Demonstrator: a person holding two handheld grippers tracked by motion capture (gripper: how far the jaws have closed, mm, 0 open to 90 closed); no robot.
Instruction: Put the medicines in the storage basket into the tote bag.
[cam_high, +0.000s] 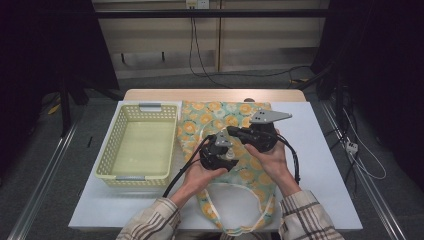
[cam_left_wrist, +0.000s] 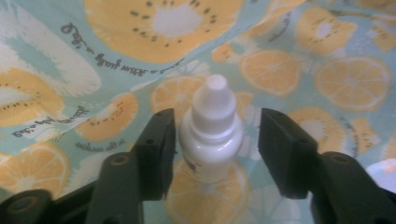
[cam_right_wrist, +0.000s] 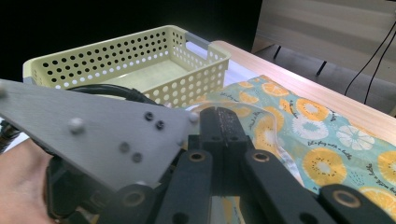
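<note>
Bottle position: a small white dropper bottle (cam_left_wrist: 211, 133) stands between the jaws of the left gripper (cam_left_wrist: 215, 154), cap away from the camera, over the fruit-print bag (cam_high: 220, 117).
Left gripper fingers: partly apart; the left pad (cam_left_wrist: 159, 149) is at the bottle's side, the right pad stands clear of it with a gap, so no squeeze is seen.
Right gripper fingers: the right gripper (cam_right_wrist: 224, 123) has its jaws pressed together on a clear strip at the bag's edge.
Surroundings: a pale yellow perforated basket (cam_high: 114, 145) sits just beside the bag on the white table (cam_high: 320, 165); the bag's strap loops toward the near edge.
Obstruction: in the right gripper view, the grey plate (cam_right_wrist: 88, 135) of the other gripper covers the left foreground.
Writing: small dark script on the bag, upside down in the left gripper view, not legible.
View difference: the high view shows both hands close together over the bag; the bottle cannot be made out there.
</note>
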